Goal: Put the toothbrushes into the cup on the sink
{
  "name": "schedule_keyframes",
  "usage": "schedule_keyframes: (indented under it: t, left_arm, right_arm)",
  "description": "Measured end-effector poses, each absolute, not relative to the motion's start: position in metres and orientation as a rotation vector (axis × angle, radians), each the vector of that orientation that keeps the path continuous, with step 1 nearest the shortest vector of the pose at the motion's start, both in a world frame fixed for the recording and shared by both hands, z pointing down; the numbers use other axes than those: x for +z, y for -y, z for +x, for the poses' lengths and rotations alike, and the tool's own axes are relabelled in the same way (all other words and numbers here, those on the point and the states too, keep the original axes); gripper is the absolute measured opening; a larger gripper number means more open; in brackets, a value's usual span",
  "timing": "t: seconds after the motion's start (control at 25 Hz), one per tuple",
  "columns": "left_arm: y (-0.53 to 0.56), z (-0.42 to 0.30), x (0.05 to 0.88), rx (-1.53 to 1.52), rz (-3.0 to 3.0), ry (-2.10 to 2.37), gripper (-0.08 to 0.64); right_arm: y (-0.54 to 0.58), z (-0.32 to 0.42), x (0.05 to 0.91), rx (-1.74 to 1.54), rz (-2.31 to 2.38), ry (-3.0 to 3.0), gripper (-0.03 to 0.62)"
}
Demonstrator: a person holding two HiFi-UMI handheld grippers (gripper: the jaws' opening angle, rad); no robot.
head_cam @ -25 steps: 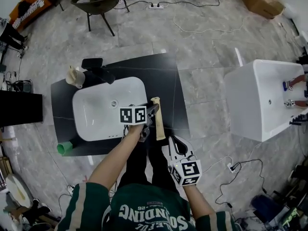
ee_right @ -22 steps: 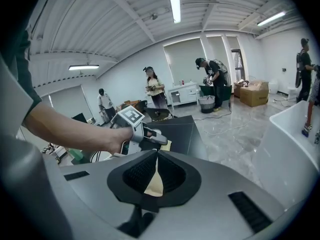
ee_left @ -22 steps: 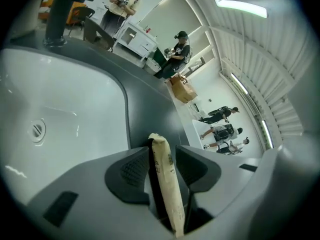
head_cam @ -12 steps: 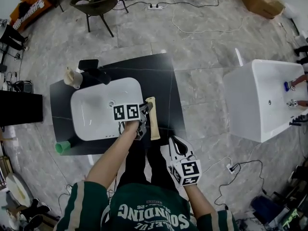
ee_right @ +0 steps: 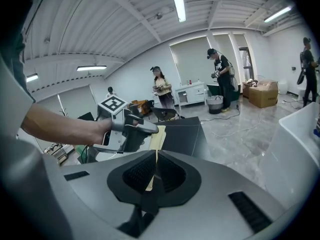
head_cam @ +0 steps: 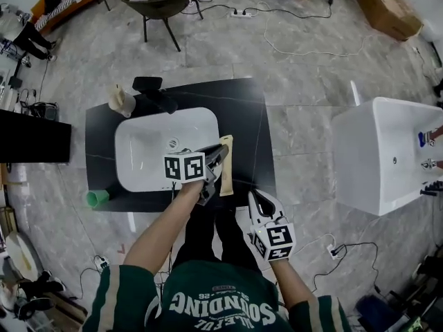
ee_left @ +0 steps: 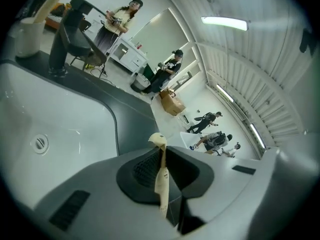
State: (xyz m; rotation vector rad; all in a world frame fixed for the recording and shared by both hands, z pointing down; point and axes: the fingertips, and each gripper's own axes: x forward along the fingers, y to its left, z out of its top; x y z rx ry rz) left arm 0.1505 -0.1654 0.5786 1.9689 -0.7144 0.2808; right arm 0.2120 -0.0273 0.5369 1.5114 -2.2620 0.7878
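Note:
My left gripper (head_cam: 219, 153) hovers over the black counter just right of the white basin (head_cam: 149, 151). Its jaws have just been closing and now pinch a thin cream toothbrush (ee_left: 160, 178), which stands upright between them with its head on top. The cream cup (head_cam: 121, 102) stands at the counter's far left corner beside the black faucet (head_cam: 156, 92), with one brush in it; the left gripper view shows this cup (ee_left: 27, 34) well ahead. My right gripper (head_cam: 257, 196) hangs off the counter's near edge, shut and empty.
A flat cream pad (head_cam: 225, 166) lies on the counter under the left gripper. A green cup (head_cam: 97, 198) sits at the counter's near left corner. A white tub (head_cam: 387, 158) stands to the right, a chair (head_cam: 163, 2) behind, and cables cross the floor. People stand far off.
The left gripper's jaws have closed on the toothbrush and the gripper has lifted it off the counter beside the cream pad. The right gripper has stayed put.

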Motion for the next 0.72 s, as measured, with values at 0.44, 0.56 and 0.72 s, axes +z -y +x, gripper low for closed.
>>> schedule_keyframes:
  t: [0.44,0.56,0.72]
  left_arm:
    - [0.158,0.058,0.51,0.062,2.03,0.94,0.043]
    - [0.154,0.021,0.497,-0.013,2.031,1.015,0.043]
    - [0.144,-0.028,0.488,-0.085,2.021,1.083,0.043]
  right_arm:
    - [0.03,0.149,0.534,0.736,1.266,2.384,0.043]
    - [0.032,0.124,0.534,0.711,1.212,2.406,0.043]
    - [0.031,0.089,0.532,0.685,1.156,2.434,0.043]
